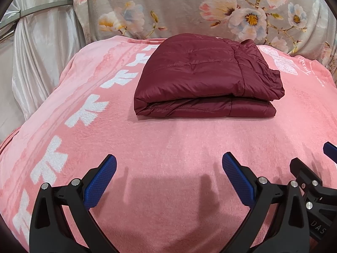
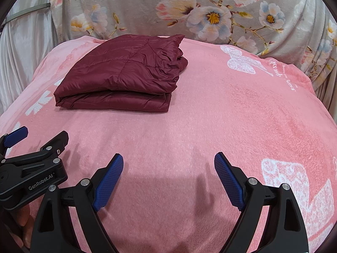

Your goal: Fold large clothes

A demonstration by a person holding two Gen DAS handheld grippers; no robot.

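The left gripper has its jaws spread wide with nothing between them, the blue ribbed pads angled outward above bare pink fabric. The right gripper is the same: jaws wide apart, empty, blue pads tilted away from each other. The two grippers sit side by side and close together; in the left wrist view the right gripper's black frame and one blue tip show at the right edge, and in the right wrist view the left gripper shows at the left edge, its body marked "GenRobot.AI". Both cast soft shadows on the cloth just ahead of them.

Under and around them spreads a pink blanket with white leaf-like motifs running down its left side and a white lace butterfly with script lettering toward the far right.

Farther out, well apart from both grippers, lies the maroon quilted jacket, folded into a compact, roughly rectangular bundle. Its smooth folded edge faces the grippers, with two layers visible, and the looser bunched ends sit on its right side. It rests on the blanket toward the far edge, left of centre from the right gripper.

Behind the blanket rises a grey floral-print fabric with pink, white and blue blossoms, and at the far left hangs a pale satin curtain.
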